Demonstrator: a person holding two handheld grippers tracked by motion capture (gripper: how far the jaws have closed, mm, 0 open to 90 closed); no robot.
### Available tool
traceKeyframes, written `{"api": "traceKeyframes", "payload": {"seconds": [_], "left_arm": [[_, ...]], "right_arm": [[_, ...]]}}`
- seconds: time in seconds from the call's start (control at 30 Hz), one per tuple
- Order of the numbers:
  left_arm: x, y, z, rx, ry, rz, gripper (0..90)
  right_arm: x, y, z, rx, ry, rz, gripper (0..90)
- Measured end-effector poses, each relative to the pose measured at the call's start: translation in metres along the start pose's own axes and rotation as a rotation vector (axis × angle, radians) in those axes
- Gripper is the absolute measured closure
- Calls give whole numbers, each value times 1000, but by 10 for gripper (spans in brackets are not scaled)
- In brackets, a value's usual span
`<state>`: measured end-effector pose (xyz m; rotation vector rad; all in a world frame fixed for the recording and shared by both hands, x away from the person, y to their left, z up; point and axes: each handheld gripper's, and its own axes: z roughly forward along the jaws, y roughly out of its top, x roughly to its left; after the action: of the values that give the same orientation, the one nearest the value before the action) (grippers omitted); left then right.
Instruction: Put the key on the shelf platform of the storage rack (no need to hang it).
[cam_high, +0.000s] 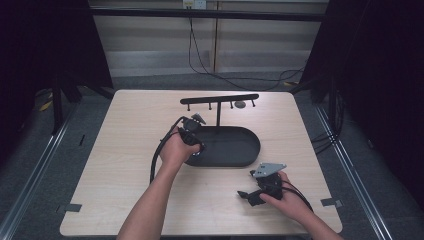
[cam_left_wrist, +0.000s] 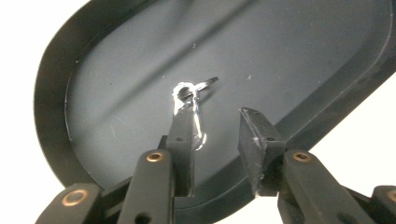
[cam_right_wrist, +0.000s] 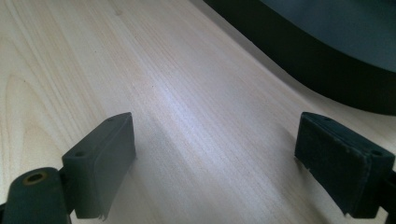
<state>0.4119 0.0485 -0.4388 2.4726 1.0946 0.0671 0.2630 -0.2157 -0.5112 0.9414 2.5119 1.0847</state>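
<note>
Keyring (cam_left_wrist: 191, 95): lies inside the black tray (cam_left_wrist: 107, 70), just past the left gripper's (cam_left_wrist: 218, 126) 11 o'clock pad, perhaps touching it.
Left gripper: jaws part-open, nothing clamped.
Right gripper (cam_right_wrist: 215, 163): wide open over the worktop (cam_right_wrist: 93, 56), tray at its 1 o'clock.
Handling: light, stiff, slippery metal, likely to skid.
Grip: across the flat ring.

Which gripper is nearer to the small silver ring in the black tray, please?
The left gripper: it is right over the silver ring in the black tray, jaws parted. The right gripper sits on the table outside the tray.
</note>
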Motion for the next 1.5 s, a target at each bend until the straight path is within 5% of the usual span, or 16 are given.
{"api": "traceKeyframes", "payload": {"seconds": [0.8, 1.5], "left_arm": [[-8, -5, -16, -9, -62, 13, 434], [-4, -22, -27, -20, -80, 36, 358]], "right_arm": [[0, 0, 0, 0, 0, 0, 115], [0, 0, 0, 1, 1, -1, 115]]}}
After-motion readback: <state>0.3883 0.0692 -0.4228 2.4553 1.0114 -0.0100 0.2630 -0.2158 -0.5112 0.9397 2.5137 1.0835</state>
